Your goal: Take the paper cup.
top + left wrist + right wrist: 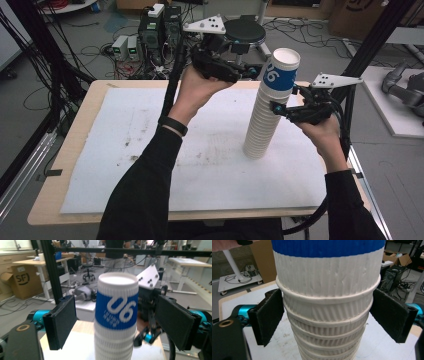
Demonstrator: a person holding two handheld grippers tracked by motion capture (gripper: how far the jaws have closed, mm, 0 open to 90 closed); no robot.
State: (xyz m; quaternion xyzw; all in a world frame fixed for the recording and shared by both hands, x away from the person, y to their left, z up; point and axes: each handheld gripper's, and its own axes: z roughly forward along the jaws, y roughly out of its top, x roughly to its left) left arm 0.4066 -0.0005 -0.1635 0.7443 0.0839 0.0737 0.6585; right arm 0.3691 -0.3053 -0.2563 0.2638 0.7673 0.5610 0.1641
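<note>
A tall stack of white ribbed paper cups (260, 125) stands on the white mat (150, 150), right of centre. Its top cup (281, 70) wears a blue band reading 06. My left gripper (252, 71) is raised at that top cup's left side. In the left gripper view its jaws stand wide on either side of the blue-banded cup (116, 310), with a gap at each pad. My right gripper (280, 107) comes in from the right just below the blue band. In the right gripper view both pads (270, 317) press on the stack (327, 315).
The mat lies on a wooden table (75, 145). Black frame posts (365, 45) rise at the right and left edges. Computers and cables (150, 35) and a round stool (244, 31) crowd the floor behind. A grey robot arm (402, 87) lies on a white platform at the right.
</note>
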